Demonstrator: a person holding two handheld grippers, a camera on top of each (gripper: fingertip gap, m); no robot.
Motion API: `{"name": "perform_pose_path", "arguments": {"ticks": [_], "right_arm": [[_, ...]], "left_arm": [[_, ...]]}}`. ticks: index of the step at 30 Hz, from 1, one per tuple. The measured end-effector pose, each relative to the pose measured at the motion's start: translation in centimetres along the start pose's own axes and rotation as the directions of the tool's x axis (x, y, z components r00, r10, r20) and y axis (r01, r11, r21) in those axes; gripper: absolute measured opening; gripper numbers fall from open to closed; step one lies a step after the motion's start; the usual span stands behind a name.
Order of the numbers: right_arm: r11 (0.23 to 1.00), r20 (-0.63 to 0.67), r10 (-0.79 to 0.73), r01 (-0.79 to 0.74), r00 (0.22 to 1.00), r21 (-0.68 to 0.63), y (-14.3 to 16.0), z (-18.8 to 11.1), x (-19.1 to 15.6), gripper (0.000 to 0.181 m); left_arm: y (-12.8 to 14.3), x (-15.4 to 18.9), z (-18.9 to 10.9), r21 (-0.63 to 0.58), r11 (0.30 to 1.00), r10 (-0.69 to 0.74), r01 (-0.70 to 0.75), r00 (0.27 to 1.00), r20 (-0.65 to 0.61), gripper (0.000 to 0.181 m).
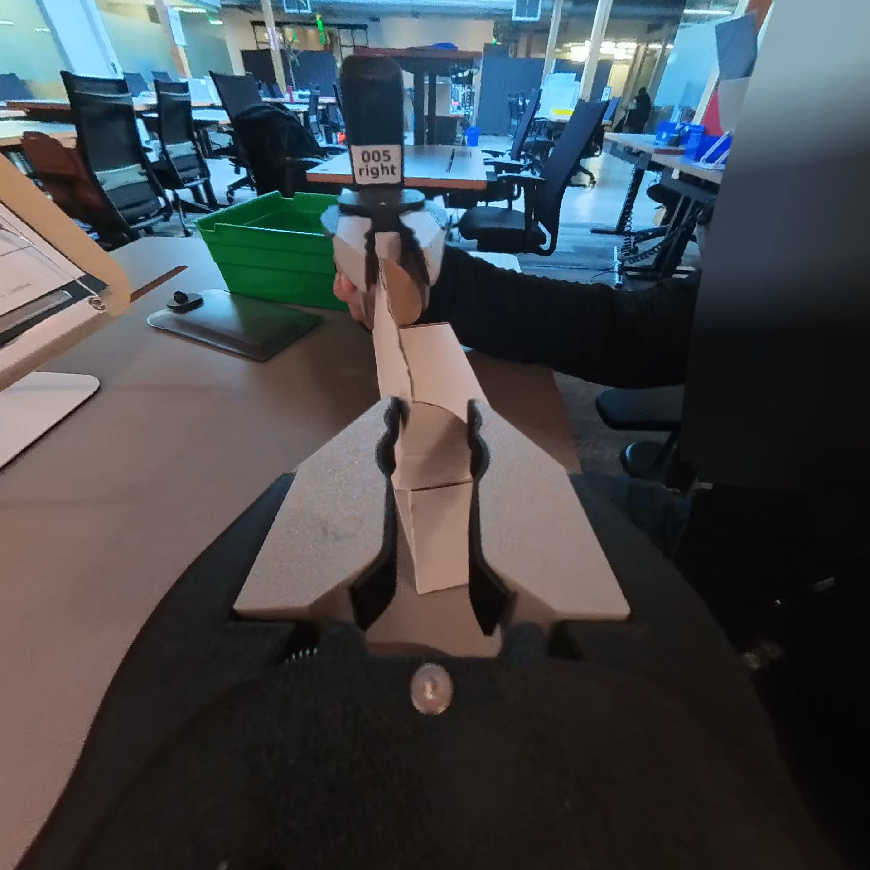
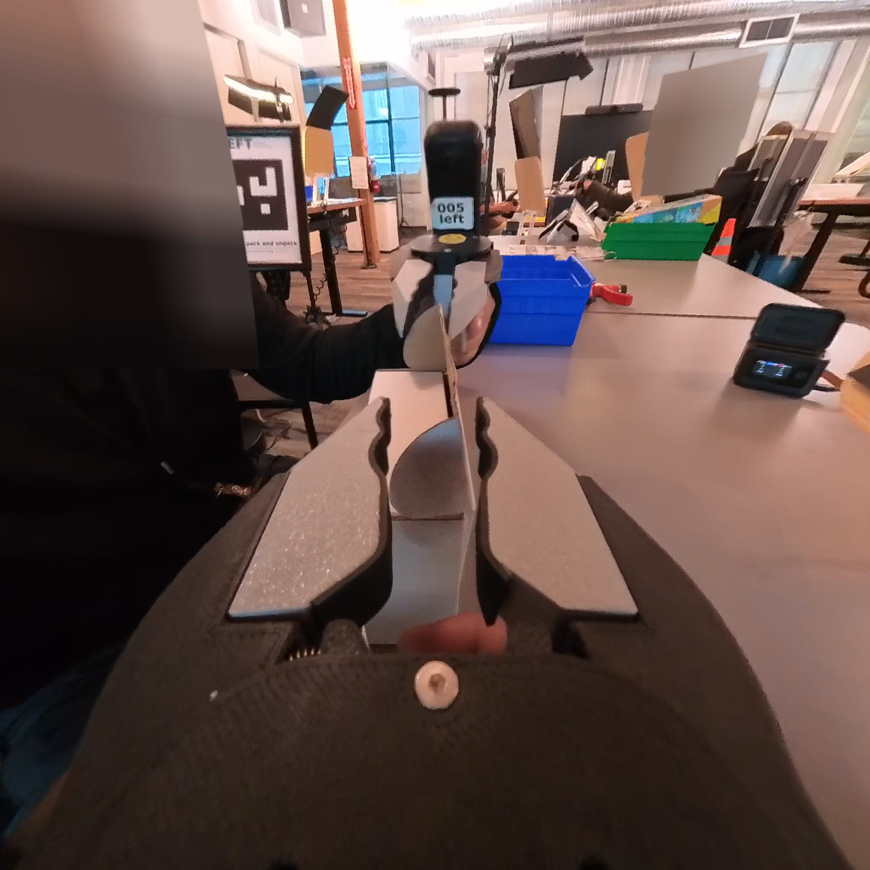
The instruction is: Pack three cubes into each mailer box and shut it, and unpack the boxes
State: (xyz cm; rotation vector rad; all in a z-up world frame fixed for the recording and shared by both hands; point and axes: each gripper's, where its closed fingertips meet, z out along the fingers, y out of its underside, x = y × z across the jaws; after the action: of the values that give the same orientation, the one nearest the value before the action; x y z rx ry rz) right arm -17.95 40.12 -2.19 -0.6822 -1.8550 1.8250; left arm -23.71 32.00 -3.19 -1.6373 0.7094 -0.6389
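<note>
White label on right tool, pale label on left tool, lettered framed sign

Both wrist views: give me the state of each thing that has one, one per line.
Mailer box: held off the table between both grippers, side flaps sticking out, not shut.
Left gripper: shut on one end of the box.
Right gripper: shut on the other end.
Green bin: upright, contents hidden.
Blue bin: upright, contents hidden.
Black case: lid open, screen lit.
</note>
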Motion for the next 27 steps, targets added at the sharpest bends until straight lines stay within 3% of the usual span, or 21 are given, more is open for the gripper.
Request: {"name": "perform_pose_path", "arguments": {"ticks": [5, 17, 27], "right_arm": [[0.998, -0.032, -0.006, 0.008, 0.999, 0.067, -1.2, -1.8, 0.3, 0.03], [0.999, 0.019, 0.013, -0.012, 1.0, -0.047, 1.0, -0.4, -0.5, 0.024], [0.991, 0.0, -0.093, 0.093, 0.996, -0.095, 1.3, 0.0, -1.3, 0.024]], "left_arm": [[0.0, -0.2, -0.4, 0.004, 1.0, -0.014, 0.014, 1.0, -0.009, 0.026], [0.0, -0.2, -0.4, 0.022, 0.999, -0.037, 0.038, 0.999, -0.039, 0.025], [0.4, 0.3, -0.4, -0.014, 0.995, 0.102, -0.102, 0.995, 0.001, 0.024]]}}
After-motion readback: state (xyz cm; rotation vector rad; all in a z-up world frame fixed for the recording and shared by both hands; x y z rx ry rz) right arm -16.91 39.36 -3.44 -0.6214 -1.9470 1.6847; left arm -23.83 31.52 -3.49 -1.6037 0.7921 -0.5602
